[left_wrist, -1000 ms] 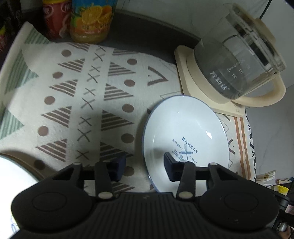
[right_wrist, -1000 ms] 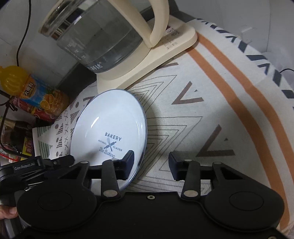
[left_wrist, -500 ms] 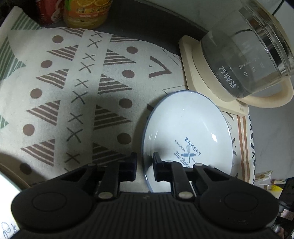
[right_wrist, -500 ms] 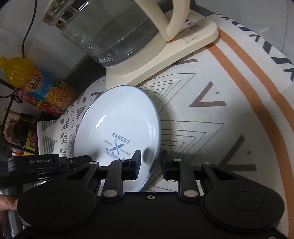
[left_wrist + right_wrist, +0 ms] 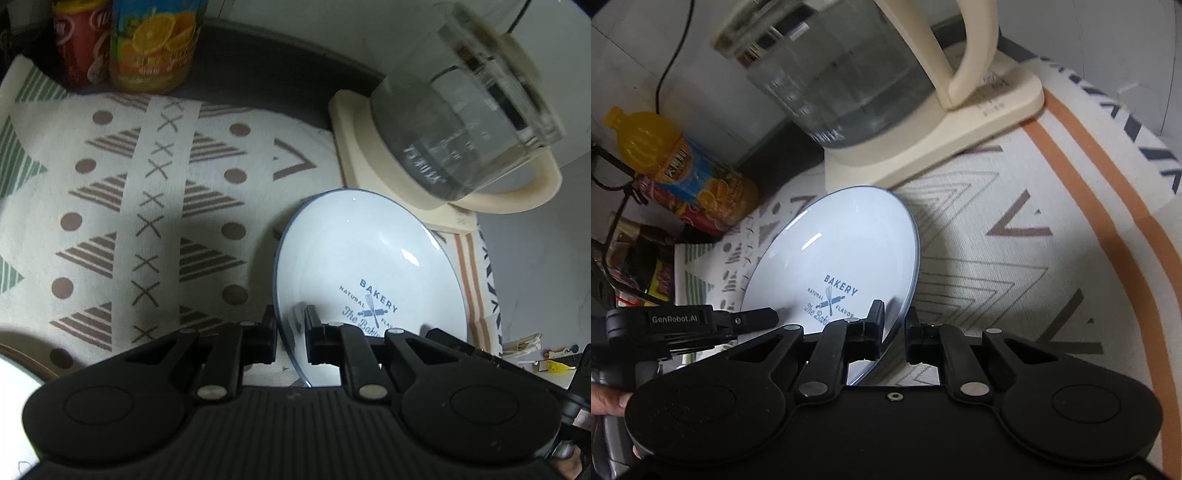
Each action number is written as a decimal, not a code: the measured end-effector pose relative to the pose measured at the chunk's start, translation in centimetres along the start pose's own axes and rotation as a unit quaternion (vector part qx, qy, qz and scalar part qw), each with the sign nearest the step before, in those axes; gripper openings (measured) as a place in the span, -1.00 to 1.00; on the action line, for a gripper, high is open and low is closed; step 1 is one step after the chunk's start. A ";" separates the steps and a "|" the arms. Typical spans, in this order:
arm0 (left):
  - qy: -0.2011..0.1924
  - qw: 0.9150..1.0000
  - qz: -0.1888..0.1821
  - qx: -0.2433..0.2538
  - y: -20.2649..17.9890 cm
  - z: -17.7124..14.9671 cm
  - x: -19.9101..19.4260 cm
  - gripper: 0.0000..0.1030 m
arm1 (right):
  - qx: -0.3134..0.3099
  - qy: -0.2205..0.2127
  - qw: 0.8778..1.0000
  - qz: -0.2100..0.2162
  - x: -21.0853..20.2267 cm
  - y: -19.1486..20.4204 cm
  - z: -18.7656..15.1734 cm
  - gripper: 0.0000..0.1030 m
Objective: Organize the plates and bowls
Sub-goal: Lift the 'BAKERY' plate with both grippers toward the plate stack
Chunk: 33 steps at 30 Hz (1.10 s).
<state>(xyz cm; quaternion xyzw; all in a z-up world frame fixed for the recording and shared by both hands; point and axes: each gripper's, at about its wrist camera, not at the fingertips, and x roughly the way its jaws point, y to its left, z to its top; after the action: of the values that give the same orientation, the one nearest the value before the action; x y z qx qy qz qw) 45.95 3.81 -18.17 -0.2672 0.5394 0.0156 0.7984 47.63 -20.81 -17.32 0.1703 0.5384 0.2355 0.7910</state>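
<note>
A white plate [image 5: 369, 258] with a blue rim and a "BAKERY" print sits tilted over the patterned cloth [image 5: 155, 206]. My left gripper [image 5: 290, 332] is closing its jaws on the plate's left rim, one pad on each face. In the right wrist view the same plate [image 5: 842, 251] has its right rim between the closing jaws of my right gripper [image 5: 894, 326], and the pads press on it. The left gripper [image 5: 764, 318] also shows there, at the plate's opposite edge. A second white dish [image 5: 11, 376] peeks in at the lower left.
A glass kettle [image 5: 465, 122] on a cream base [image 5: 923, 147] stands just behind the plate. An orange juice bottle [image 5: 155, 48] and a red bottle [image 5: 79, 44] stand at the cloth's far edge. A hand [image 5: 607, 400] holds the left gripper.
Both grippers' jaws have gone from wide apart to closed on opposite rims of the plate. The hands have barely shifted.
</note>
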 end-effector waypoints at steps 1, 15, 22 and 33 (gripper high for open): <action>-0.004 1.000 -0.003 0.000 -0.1 0.1 -0.4 -0.75 | -0.002 -0.006 1.000 0.001 -0.3 0.2 0.1 -0.79; -0.055 0.998 -0.014 0.000 -0.2 0.5 -5.7 -0.75 | -0.013 -0.066 0.997 0.024 -3.8 3.7 1.6 -0.79; -0.077 0.997 -0.013 -0.006 1.8 -0.2 -9.4 -0.75 | -0.023 -0.082 0.996 0.038 -4.5 6.9 1.2 -0.79; -0.091 0.996 -0.002 -0.018 6.9 -2.8 -14.7 -0.75 | -0.037 -0.084 0.994 0.053 -4.8 12.6 -2.5 -0.79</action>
<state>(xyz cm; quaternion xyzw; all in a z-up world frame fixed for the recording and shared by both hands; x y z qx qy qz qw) 35.22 12.36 -9.00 -0.2797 0.4637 0.0479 0.8394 41.41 -12.93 -7.94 0.1887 0.4507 0.2818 0.8257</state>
